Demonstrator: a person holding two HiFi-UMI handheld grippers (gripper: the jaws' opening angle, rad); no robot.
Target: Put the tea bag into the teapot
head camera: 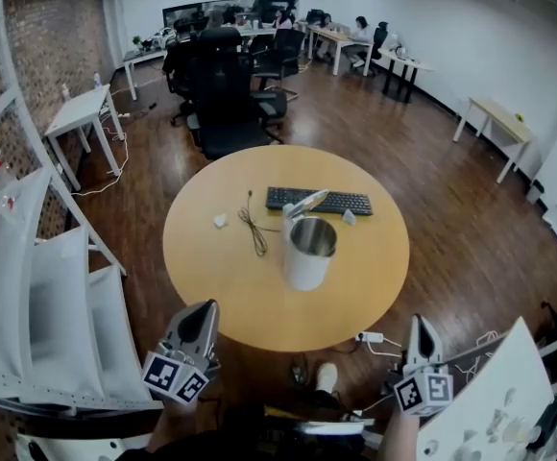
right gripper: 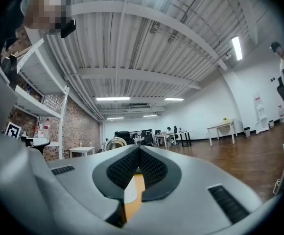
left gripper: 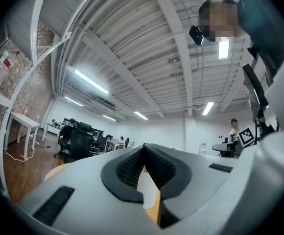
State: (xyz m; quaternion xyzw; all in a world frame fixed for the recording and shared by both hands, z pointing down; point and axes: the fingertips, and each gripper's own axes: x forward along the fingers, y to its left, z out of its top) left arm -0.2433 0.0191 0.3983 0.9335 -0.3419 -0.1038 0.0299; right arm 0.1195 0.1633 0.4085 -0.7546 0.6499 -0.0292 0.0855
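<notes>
Teapot one, keyboard one, white packets two; left gripper and right gripper fingers pressed together.

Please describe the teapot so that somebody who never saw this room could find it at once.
On the round wooden table in the middle of the room, look just nearer than the black keyboard. The teapot stands there, right of a thin dark cable: the only tall thing on the table, a pale cylinder with an open shiny mouth and its lid tipped up.
</notes>
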